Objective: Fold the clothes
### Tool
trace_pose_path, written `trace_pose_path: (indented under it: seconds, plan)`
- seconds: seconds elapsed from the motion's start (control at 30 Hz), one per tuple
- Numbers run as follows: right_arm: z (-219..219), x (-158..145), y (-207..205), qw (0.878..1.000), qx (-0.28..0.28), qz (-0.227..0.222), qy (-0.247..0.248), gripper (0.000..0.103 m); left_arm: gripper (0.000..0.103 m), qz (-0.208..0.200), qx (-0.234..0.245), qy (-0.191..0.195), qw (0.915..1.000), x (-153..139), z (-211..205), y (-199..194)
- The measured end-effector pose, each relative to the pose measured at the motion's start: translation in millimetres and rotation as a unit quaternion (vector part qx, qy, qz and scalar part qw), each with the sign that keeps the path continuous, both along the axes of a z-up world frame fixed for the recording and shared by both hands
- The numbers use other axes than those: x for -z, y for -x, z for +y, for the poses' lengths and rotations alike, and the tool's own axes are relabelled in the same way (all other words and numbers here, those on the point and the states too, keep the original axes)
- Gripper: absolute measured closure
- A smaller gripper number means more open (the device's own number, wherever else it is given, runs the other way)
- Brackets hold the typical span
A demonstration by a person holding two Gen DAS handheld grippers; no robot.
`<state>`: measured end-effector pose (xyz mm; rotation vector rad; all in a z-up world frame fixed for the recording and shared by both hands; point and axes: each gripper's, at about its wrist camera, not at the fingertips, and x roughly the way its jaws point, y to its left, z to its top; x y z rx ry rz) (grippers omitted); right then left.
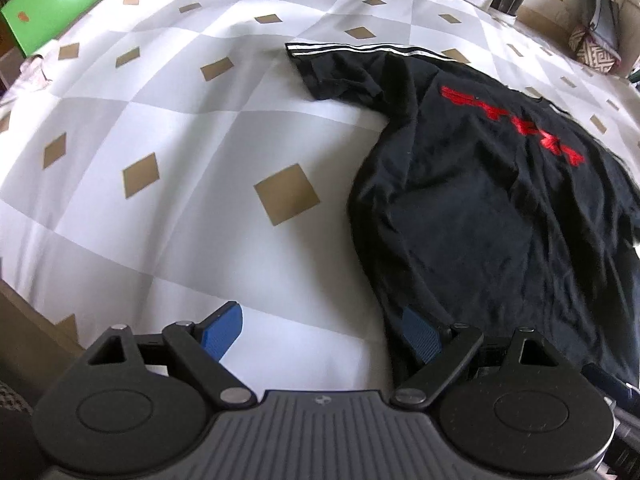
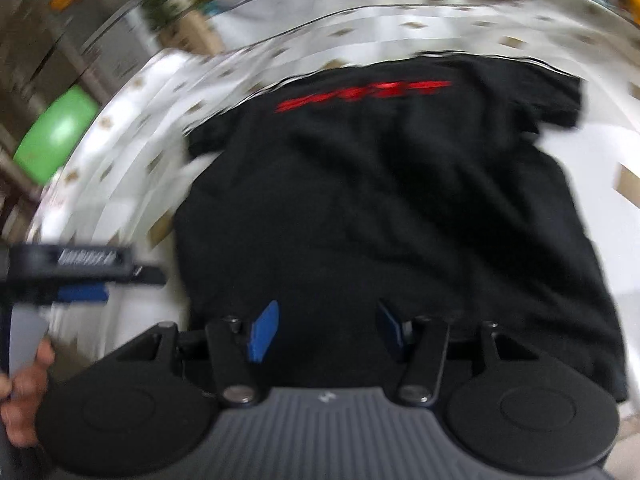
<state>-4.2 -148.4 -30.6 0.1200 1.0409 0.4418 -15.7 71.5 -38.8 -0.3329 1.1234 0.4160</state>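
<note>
A black T-shirt (image 1: 500, 208) lies spread on a bed cover (image 1: 168, 128) patterned with grey and white squares and small tan diamonds; one sleeve (image 1: 344, 68), edged with white stripes, reaches toward the far left, and the hem lies nearest the grippers. The left gripper (image 1: 324, 332) hovers at the shirt's near left edge with its jaws released wide: the left blue pad stands over bare cover, the right pad over black cloth, and nothing is grasped. The right gripper (image 2: 326, 330), seen in a motion-blurred view, hangs over the near hem with its jaws partly parted and no cloth caught between the pads. The left gripper and the person's hand (image 2: 24, 392) holding it appear at the left margin of that view. The garment looks light, soft and limp; it would likely sag and crease when lifted, so a pinch at the hem corners or the shoulder seams seems the soundest hold, taken through both layers. Red lettering (image 1: 516, 124) crosses the chest, but blur and angle leave it unreadable. A green object (image 1: 60, 4) stands beyond the far left of the bed.
</note>
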Motion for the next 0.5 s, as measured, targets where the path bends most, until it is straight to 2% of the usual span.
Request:
trace_pose_path:
  seconds: [0.2,0.3,0.5]
  plan:
    - [38.2,-2.5,12.0,0.997,-0.079,-0.016,0.017,0.052,0.016,0.006,-0.018,0.017,0.9997,-1.8,11.0,-8.0]
    - [52.5,-5.6,18.7,0.993,-0.106,-0.035,0.025,0.052,0.016,0.012,-0.005,0.002,0.9999,-9.4,10.2,-12.0]
    - [77.0,-7.1,27.7,0.987,-0.148,-0.059,0.031,0.064,0.016,-0.01,0.0,-0.014,0.9999,-32.0,19.1,-7.5]
